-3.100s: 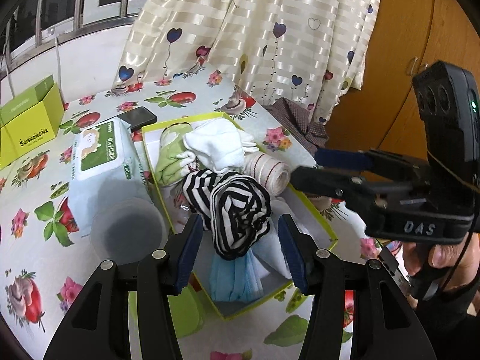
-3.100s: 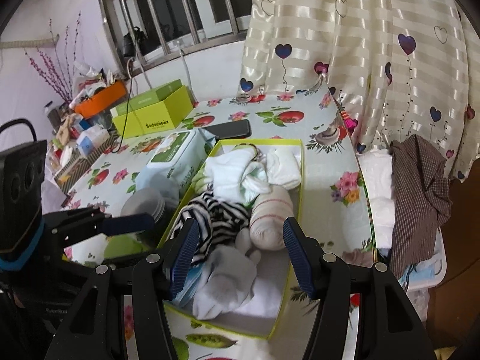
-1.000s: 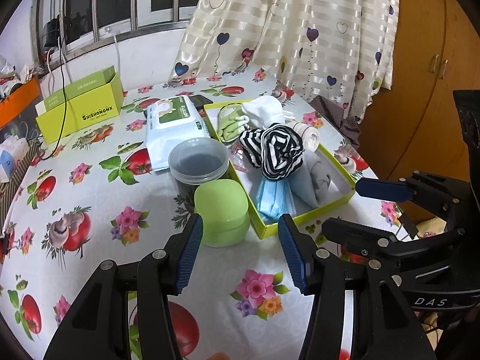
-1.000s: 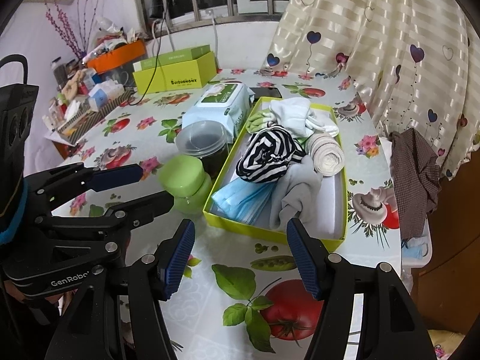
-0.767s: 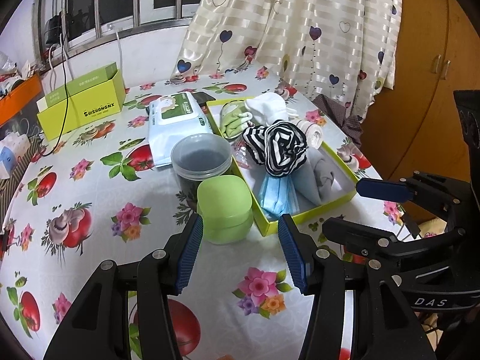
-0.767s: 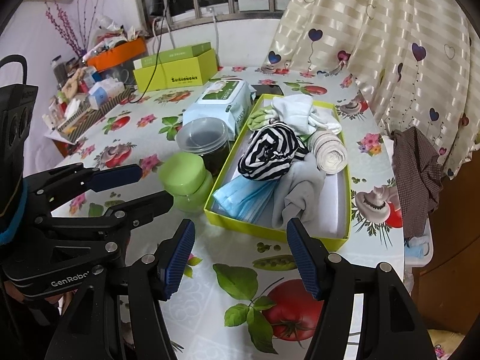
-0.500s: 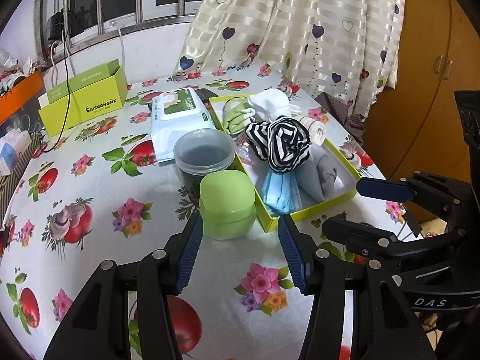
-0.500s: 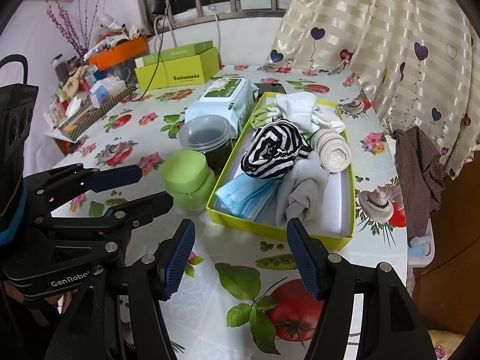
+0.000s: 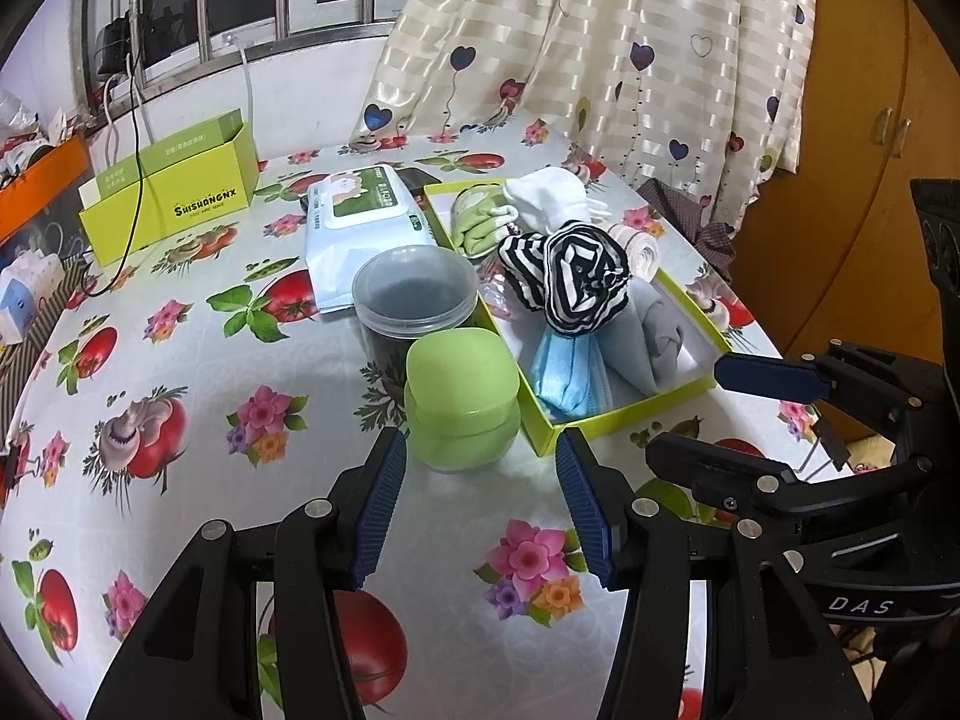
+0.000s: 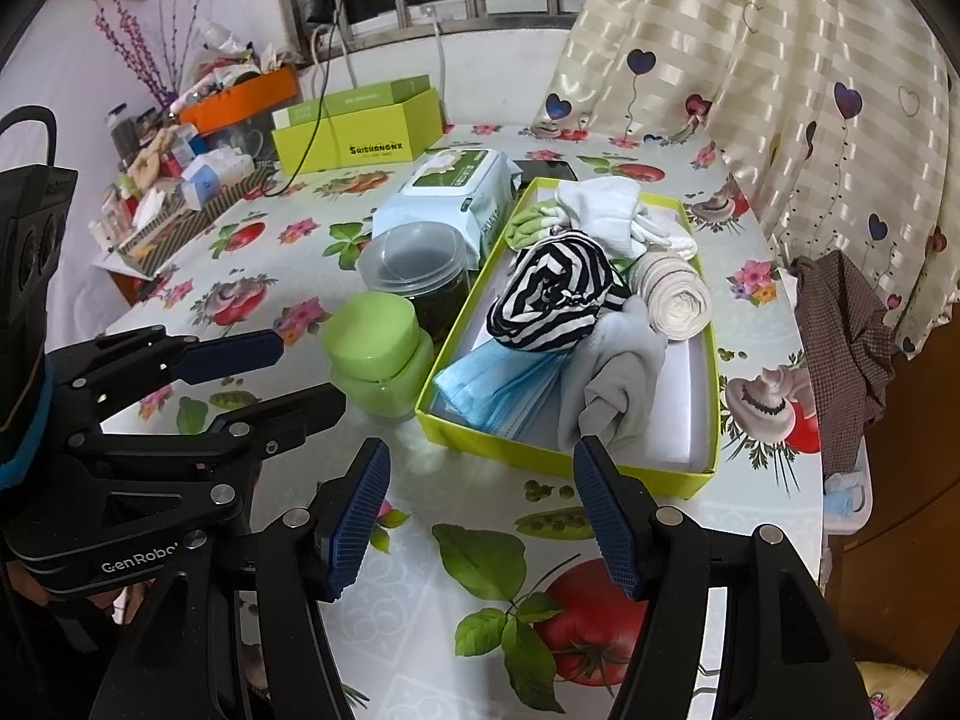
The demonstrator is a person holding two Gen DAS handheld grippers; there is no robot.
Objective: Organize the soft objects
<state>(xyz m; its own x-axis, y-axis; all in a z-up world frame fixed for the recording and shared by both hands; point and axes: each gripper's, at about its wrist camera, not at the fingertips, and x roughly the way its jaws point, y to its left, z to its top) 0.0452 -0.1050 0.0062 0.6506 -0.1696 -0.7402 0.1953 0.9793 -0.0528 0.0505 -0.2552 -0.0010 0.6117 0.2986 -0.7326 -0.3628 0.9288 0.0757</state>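
The yellow-green carton at the back of the table carries the dark word "SHISHANGNX" on its front, with a line of smaller letters under it that are too small to read; the same word shows on it in the right wrist view. The right gripper's black body bears "DAS" in pale letters in the left wrist view. The left gripper's black body bears "GenRobo", cut off at the edge, in the right wrist view. The wipes pack has a green label with print and a side line of letters, both unreadable.
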